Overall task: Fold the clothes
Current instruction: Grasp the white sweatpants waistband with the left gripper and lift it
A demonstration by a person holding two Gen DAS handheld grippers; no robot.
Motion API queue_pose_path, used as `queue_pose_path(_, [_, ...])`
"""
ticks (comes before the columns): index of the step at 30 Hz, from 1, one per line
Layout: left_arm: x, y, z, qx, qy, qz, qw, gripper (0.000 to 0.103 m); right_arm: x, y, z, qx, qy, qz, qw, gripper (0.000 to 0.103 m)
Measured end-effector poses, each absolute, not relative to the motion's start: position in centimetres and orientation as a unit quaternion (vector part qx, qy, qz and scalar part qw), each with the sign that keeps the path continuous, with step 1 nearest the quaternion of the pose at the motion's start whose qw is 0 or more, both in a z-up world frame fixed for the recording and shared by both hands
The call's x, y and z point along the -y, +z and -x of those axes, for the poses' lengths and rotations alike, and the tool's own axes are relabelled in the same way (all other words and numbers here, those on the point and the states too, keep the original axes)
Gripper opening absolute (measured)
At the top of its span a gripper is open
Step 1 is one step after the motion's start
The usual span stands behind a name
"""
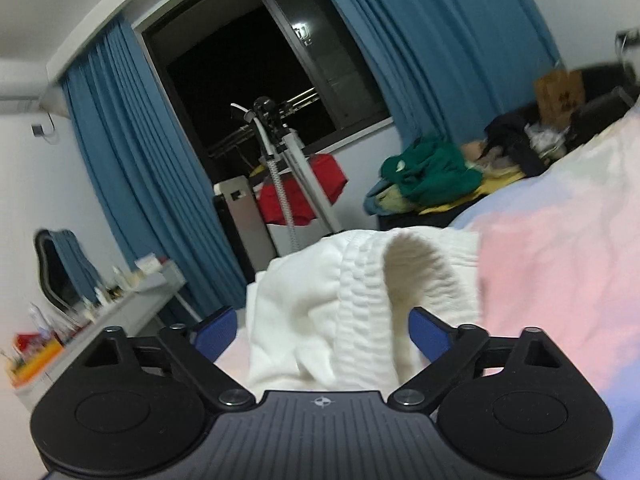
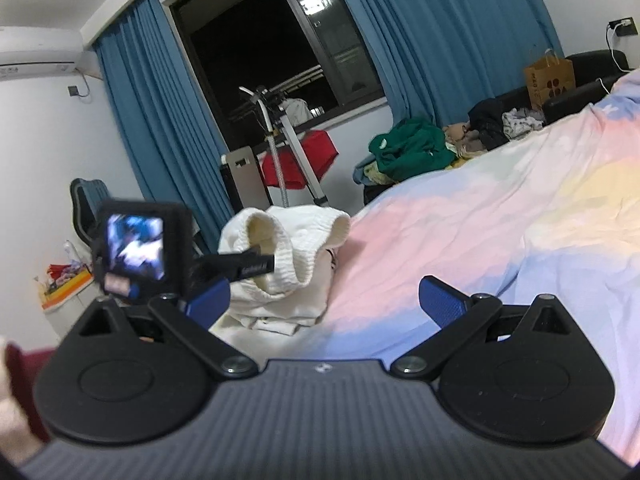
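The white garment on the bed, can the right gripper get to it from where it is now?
Probably yes. The right gripper is open, with the white garment just ahead and to its left on the bedspread. The left gripper already reaches into it, so that side is crowded.

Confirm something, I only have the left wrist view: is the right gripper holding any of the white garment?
Observer: No. The right gripper is open, with only the bedspread between its fingers. The white garment lies ahead of it, to its left.
Operator: How does the left gripper sit on the garment, seen from outside?
Observer: The left gripper is open. One black finger reaches across the garment's ribbed opening.
Operator: Anything beside you on that side?
Observer: A dark red sleeve shows at the lower left edge of the right wrist view.
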State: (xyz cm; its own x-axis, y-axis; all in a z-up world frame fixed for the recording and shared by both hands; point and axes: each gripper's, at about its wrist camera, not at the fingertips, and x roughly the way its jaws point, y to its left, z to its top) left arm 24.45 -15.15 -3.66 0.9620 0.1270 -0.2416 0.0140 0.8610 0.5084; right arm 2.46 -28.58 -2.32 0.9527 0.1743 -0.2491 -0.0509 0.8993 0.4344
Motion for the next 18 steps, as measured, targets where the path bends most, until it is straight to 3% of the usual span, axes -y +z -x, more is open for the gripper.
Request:
queue_pose_path(5, [16.9, -4.1, -28.3, -0.124, 0.058, -0.277, 0.951, 0.087, 29.3, -3.6, -4.0, -0.153, 0.047, -0.232, 0.959, 0.102])
queue_pose_path(8, [17.5, -3.9, -30.2, -0.118, 0.066, -0.268, 0.954, 0.079, 29.7, -4.6, -5.3, -0.165, 0.035, -0.238, 0.957, 0.102])
queue_pose_path(11, [17.7, -3.3, -30.6, -0.114, 0.074, -0.254, 0.957, 0.06, 30.0, -5.5, -6.4, -0.17, 0.028, -0.248, 0.953, 0.102])
queue_pose_path(13, [17.5, -2.6, -29.9, -0.113, 0.076, -0.243, 0.96, 0.029, 30.1, -6.0, -6.9, -0.17, 0.024, -0.251, 0.953, 0.102])
queue_pose_path(14, [17.3, -2.2, -29.5, -0.113, 0.077, -0.237, 0.962, 0.022, 30.1, -6.1, -6.9, -0.169, 0.023, -0.249, 0.953, 0.102])
queue_pose_path(18, [16.9, -0.8, -28.1, -0.111, 0.08, -0.214, 0.967, 0.014, 30.0, -6.2, -6.8, -0.162, 0.01, -0.238, 0.958, 0.102])
